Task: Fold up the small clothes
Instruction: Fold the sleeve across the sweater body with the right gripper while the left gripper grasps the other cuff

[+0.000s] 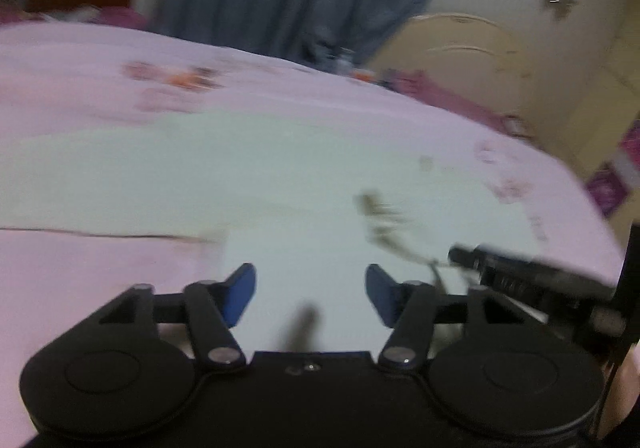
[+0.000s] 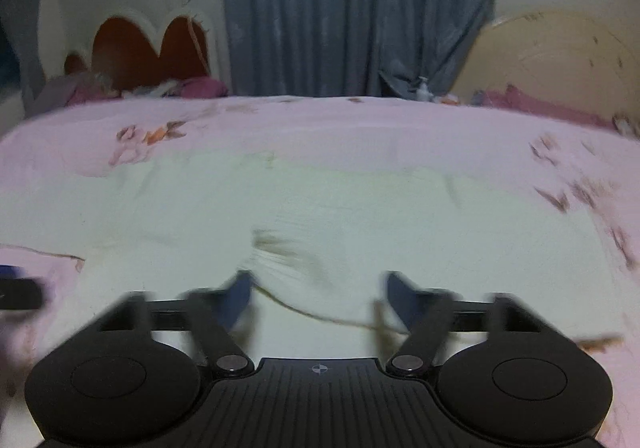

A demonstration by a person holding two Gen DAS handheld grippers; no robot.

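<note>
A pale white garment [image 1: 280, 184] lies spread flat on the pink flowered bedsheet [image 1: 80, 88]. My left gripper [image 1: 311, 293] hovers low over the garment's near part, its blue pads [image 1: 240, 294] apart with only flat cloth below them. Part of the other gripper's black body [image 1: 528, 280] shows at the right, by a dark print on the cloth. In the right wrist view the garment [image 2: 320, 200] fills the middle. My right gripper [image 2: 320, 295] stands open over a folded edge of it, which runs between the blue pads [image 2: 400, 296] without being pinched. The view is blurred.
A red and white scalloped headboard [image 2: 152, 48] and purple bedding [image 2: 200, 88] lie at the far left. Blue-grey curtains [image 2: 352, 16] hang behind the bed. A cream door [image 1: 520, 80] stands at the right. The bed's edge [image 1: 580, 184] drops off on the right.
</note>
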